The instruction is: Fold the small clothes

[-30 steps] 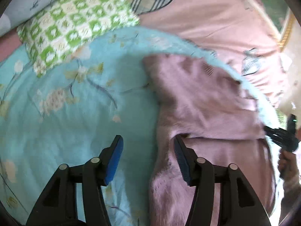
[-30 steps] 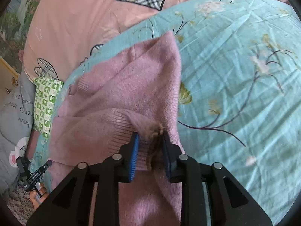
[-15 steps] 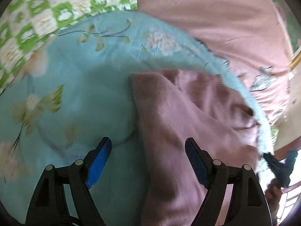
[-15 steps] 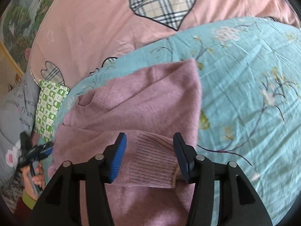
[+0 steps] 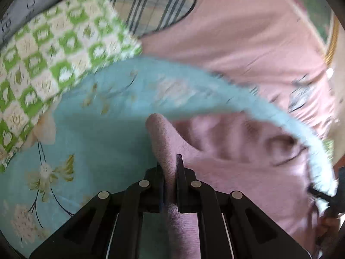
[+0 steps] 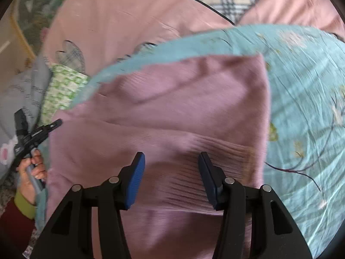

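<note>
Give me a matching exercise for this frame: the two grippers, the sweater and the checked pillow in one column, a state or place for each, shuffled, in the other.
Things:
1. left gripper
2. right gripper
3. sweater
4. pillow

States or places:
A. lies on the blue floral sheet
B. fingers spread open above ribbed knit
C. green and white, at the sheet's far edge
D. fingers shut on a raised fold of knit

Pairs: 1-D, 2-B, 3-A, 4-C
</note>
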